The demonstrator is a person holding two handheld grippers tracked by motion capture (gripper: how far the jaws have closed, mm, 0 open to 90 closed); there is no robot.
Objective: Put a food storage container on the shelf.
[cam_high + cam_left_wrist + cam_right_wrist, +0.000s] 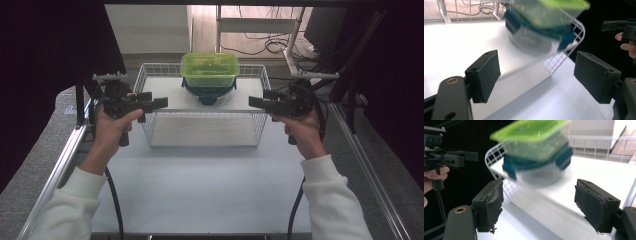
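Sleeved forearms, left claw (pixel 159 103) and right claw (pixel 256 102) spread, empty, pale table (pixel 200 180), wire basket (pixel 205 131), dark curtains (pixel 45 65).

The high view was evenly lit from above, the white table (pixel 200 170) bright while both side margins fell to near black. In both gripper views the green-lidded container (pixel 549 15) and wire basket (pixel 496 157) were smeared by motion blur, whereas the near jaw pads stayed sharp. The tabletop was overexposed to glare in those views.
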